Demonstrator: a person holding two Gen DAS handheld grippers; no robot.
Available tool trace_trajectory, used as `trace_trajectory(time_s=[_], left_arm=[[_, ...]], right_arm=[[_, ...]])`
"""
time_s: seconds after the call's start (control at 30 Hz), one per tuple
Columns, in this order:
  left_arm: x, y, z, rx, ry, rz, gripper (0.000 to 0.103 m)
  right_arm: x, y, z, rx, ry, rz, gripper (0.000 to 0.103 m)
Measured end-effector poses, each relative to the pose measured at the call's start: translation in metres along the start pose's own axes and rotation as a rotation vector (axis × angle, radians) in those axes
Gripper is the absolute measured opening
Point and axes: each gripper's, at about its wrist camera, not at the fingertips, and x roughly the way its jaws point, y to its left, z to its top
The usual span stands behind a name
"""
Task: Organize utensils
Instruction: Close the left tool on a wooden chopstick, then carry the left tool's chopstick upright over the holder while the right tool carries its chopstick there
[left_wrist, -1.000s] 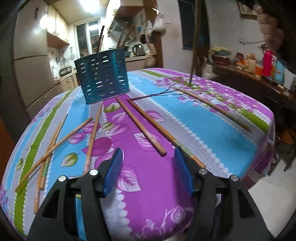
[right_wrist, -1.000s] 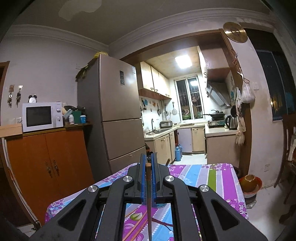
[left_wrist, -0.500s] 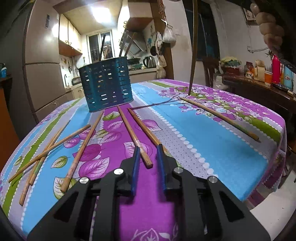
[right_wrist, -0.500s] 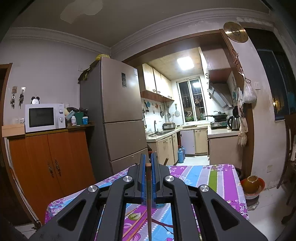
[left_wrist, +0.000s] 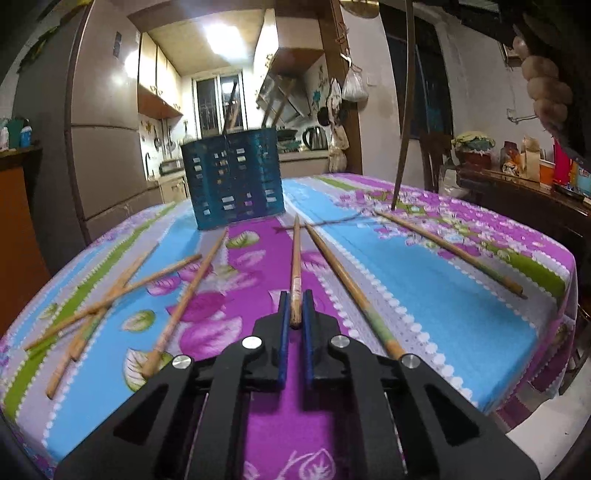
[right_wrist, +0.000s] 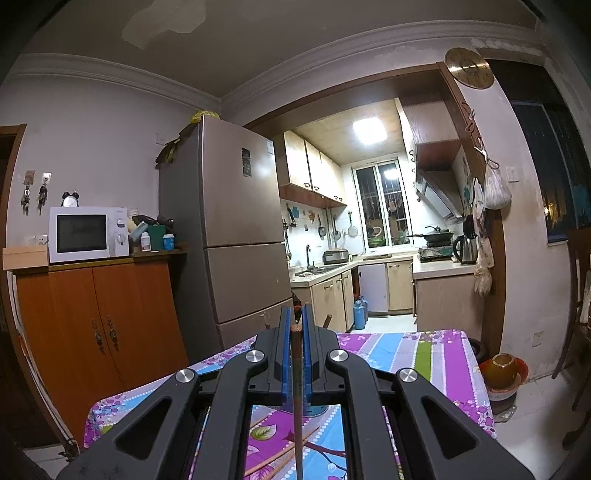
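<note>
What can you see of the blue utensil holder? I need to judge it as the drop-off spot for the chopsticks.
The blue utensil holder stands upright on the floral tablecloth at the far side of the table, beyond the loose chopsticks. It looks like dark blue plastic or metal, boxy, its walls pierced by rows of small rectangular slots. Several sticks already lean out of its open top. Nothing grips it; the nearest loose chopstick ends close to its base.

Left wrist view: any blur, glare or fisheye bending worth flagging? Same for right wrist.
Left wrist view: ceiling light blows out; blue utensil holder slightly soft; table edge bows, dark vignette in the corners. Right wrist view: sharper; kitchen ceiling panel clips white; fridge and door frames curve; chopstick in the claw stays crisp.
</note>
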Motion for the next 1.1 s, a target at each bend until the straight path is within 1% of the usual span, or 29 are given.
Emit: trace_trajectory(time_s=[0.07, 0.27, 0.4, 0.57, 0.7, 0.87, 1.0, 1.1], left_arm=[[-0.005, 0.002, 0.006, 0.004, -0.022, 0.004, 0.005], [-0.030, 0.010, 0.037, 0.026, -0.144, 0.033, 0.005], [-0.039, 0.013, 0.067, 0.043, -0.238, 0.045, 0.005], [-0.043, 0.013, 0.100, 0.062, -0.327, 0.047, 0.005], [-0.045, 0.016, 0.122, 0.071, -0.351, 0.040, 0.005], [-0.048, 0.030, 0.152, 0.068, -0.349, 0.006, 0.005], [-0.052, 0.055, 0.187, 0.053, -0.362, -0.009, 0.005], [-0.051, 0.076, 0.217, 0.036, -0.383, -0.005, 0.005]], right_arm=[[-0.001, 0.003, 0.001, -0.003, -0.006, 0.002, 0.007], [-0.006, 0.010, 0.007, -0.016, -0.029, 0.006, 0.007], [-0.007, 0.014, 0.016, -0.027, -0.044, 0.009, 0.007], [-0.007, 0.016, 0.028, -0.039, -0.056, 0.016, 0.007], [-0.003, 0.016, 0.041, -0.040, -0.060, 0.020, 0.007], [0.008, 0.018, 0.063, -0.045, -0.058, 0.026, 0.007], [0.021, 0.021, 0.087, -0.047, -0.062, 0.039, 0.007], [0.034, 0.023, 0.107, -0.049, -0.067, 0.037, 0.007]])
